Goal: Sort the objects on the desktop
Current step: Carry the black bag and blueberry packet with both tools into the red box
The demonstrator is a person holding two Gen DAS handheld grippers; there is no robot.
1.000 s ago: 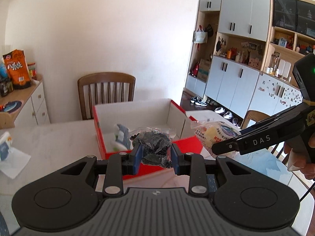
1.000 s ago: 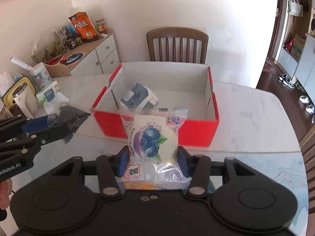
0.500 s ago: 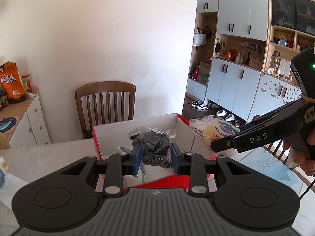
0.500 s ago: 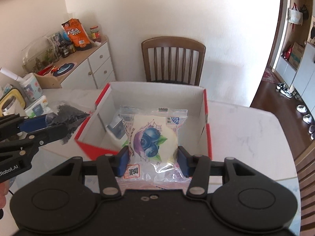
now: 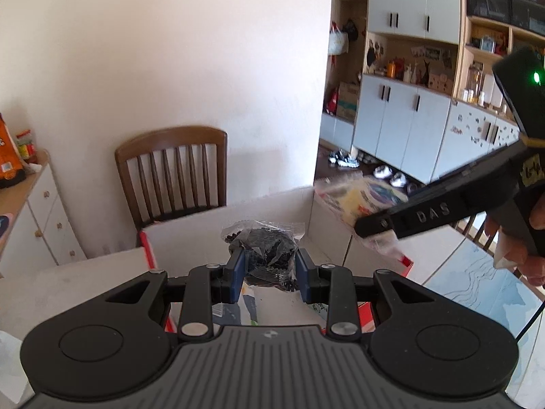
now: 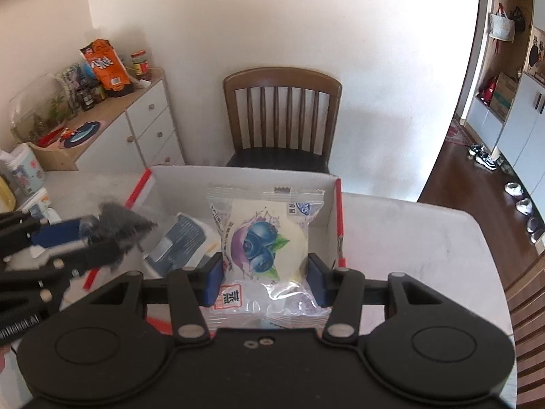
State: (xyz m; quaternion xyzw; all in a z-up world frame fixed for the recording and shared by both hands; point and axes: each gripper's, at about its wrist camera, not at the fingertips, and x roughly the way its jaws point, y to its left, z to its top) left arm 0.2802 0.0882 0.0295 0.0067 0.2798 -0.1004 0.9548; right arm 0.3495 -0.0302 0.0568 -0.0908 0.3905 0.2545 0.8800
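My left gripper (image 5: 269, 272) is shut on a clear packet of black bits (image 5: 264, 250) and holds it over the red-and-white cardboard box (image 5: 238, 218). My right gripper (image 6: 265, 274) is shut on a blueberry snack packet (image 6: 264, 238), also above the open box (image 6: 238, 175). In the right wrist view the left gripper (image 6: 112, 235) with its dark packet (image 6: 119, 220) comes in from the left over the box's left wall. In the left wrist view the right gripper (image 5: 374, 228) reaches in from the right with the snack packet (image 5: 357, 197). A white-and-blue packet (image 6: 187, 242) lies inside the box.
A wooden chair (image 6: 282, 116) stands behind the white table (image 6: 408, 238). A white sideboard (image 6: 136, 126) at the left carries an orange snack bag (image 6: 105, 68), jars and a glass bowl. Cups and tissue packs (image 6: 24, 177) sit at the table's left edge. Cupboards (image 5: 408, 119) line the right.
Both grippers have moved forward from in front of the box to above its inside, each keeping hold of its packet. The box's red front wall has slid under the grippers.
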